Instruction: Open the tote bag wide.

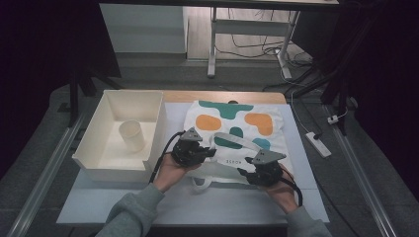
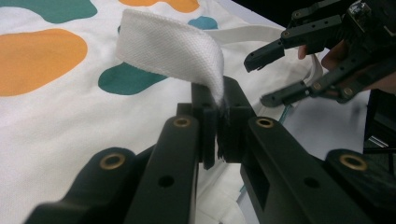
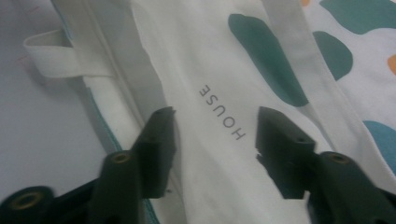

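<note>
1. White canvas, printed with orange and teal blobs, makes up a tote bag [image 1: 236, 129] lying flat on a pale table [image 1: 188, 205] in the high view, right of the table's middle. Left of the bag stands a cream bin [image 1: 111, 168] with a small cup [image 1: 131, 135] inside it. Two hands in grey sleeves come in from the near edge. The left gripper [image 1: 210, 151] sits at the bag's near left corner, where a strap [image 1: 236, 139] arches up off the fabric. The right gripper [image 1: 245, 174] sits at the bag's near edge, just right of the other one, over the open mouth of the bag.

2. Black jaws of the left gripper [image 2: 218, 122] are pressed together in the left gripper view, clamped on the end of the white woven strap [image 2: 173, 46], which curls up and away from them. Beneath lies the bag [image 2: 56, 121] with its orange and teal patches. The right gripper [image 2: 268, 77] shows at the upper right, its jaws apart, just above the cloth.

3. Plain white fabric of the bag [image 3: 215, 65] runs between the jaws of the right gripper [image 3: 214, 135] in the right gripper view. These jaws stand apart, one on each side of the printed word HOUSE, pads not pressing the cloth. A second strap loop [image 3: 60, 58] lies on the table [image 3: 32, 140] at the far left.
</note>
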Action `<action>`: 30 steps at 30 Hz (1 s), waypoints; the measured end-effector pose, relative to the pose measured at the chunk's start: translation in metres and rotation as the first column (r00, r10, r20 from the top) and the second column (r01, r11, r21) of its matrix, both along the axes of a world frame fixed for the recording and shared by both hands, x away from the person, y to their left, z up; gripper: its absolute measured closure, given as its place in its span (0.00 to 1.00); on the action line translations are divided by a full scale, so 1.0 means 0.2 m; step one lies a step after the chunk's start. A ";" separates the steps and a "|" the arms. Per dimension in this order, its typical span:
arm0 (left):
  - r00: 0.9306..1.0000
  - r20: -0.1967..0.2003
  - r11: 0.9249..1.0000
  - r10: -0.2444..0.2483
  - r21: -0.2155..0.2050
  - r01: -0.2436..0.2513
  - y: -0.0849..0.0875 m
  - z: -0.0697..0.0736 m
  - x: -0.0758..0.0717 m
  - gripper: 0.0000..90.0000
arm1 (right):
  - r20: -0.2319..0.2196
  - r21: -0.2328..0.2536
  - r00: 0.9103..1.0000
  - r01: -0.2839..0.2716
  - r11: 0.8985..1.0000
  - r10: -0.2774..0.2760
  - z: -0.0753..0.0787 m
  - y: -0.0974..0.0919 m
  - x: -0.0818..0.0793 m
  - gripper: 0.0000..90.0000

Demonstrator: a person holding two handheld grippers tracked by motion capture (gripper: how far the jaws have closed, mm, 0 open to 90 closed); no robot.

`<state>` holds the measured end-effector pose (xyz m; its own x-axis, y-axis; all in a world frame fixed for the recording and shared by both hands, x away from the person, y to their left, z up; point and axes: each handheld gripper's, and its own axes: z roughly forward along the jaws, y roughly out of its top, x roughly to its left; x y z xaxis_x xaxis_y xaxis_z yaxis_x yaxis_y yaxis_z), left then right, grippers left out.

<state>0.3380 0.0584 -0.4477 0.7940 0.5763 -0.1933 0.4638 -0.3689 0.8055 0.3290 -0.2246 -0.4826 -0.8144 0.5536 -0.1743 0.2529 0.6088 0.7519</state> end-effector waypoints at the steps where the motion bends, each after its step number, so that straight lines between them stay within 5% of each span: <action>1: 1.000 0.001 1.000 0.001 -0.001 -0.001 0.00 0.00 0.00 0.95 | -0.005 0.002 1.000 0.004 1.000 -0.004 0.00 0.00 0.00 0.63; 11: 1.000 0.003 1.000 0.005 -0.001 -0.005 0.01 0.00 0.01 0.95 | -0.046 -0.099 0.999 -0.019 0.995 0.014 -0.05 0.03 0.02 0.75; 15: 1.000 0.000 1.000 0.005 0.001 -0.005 0.01 -0.01 0.01 0.94 | -0.080 -0.080 0.996 -0.047 0.996 0.041 -0.05 0.03 0.03 0.96; 21: 1.000 0.001 1.000 0.009 -0.007 -0.009 0.02 -0.01 0.01 0.94 | -0.085 -0.054 0.995 -0.064 0.996 0.059 0.00 0.03 -0.01 0.97; 30: 1.000 -0.005 0.999 -0.001 -0.035 0.001 0.05 0.01 0.01 0.94 | -0.052 0.034 0.988 -0.142 0.989 0.143 0.19 0.01 -0.12 0.97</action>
<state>0.3396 0.0675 -0.4459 0.7937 0.5681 -0.2173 0.4675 -0.3413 0.8155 0.3060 -0.2223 -0.4438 -0.8931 0.4356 -0.1126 0.2062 0.6187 0.7581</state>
